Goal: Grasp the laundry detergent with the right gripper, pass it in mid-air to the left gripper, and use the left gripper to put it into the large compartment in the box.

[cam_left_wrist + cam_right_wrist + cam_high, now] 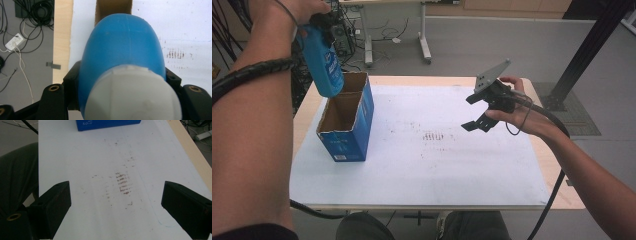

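The right gripper (477, 111) is at 3 o'clock on the table (557, 195), up in the air. Its two jaws stand wide apart with nothing between them, just the stained white sheet (120, 182) below. The left gripper (323, 25) is at 10 o'clock, clamped tight on the blue bottle (323, 62) near its white cap (132, 95). The bottle hangs bottom down, just over the back edge of the open box (347, 120).
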`<state>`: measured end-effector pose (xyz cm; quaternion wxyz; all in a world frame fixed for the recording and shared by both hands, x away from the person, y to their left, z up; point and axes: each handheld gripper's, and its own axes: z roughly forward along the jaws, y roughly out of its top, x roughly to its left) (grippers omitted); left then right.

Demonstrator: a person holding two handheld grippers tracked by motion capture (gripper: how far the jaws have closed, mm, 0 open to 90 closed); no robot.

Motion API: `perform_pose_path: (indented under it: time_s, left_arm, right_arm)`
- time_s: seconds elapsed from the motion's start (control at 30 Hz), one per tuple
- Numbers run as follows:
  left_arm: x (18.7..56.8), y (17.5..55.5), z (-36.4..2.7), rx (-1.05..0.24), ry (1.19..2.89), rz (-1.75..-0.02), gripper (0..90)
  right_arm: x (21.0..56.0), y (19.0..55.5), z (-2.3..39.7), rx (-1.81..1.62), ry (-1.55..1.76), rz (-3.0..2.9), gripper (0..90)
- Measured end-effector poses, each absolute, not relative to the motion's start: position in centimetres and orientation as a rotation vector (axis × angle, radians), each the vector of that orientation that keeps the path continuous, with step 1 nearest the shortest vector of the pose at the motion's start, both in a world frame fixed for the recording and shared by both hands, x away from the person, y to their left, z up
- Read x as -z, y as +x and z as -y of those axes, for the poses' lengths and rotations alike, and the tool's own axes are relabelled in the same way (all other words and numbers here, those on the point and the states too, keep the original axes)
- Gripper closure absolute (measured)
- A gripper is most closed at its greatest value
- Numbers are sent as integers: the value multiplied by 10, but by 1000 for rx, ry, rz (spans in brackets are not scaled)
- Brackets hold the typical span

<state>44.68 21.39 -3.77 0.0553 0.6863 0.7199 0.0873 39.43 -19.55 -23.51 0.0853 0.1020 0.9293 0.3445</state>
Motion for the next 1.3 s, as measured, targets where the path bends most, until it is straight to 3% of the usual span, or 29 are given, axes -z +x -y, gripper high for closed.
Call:
perform_pose_path:
  time_s: [1.3]
  left_arm:
    - [127, 453, -224, -232, 2105, -2173, 374]
  right_arm:
    - [243, 393, 187, -1011, 299, -2795, 96]
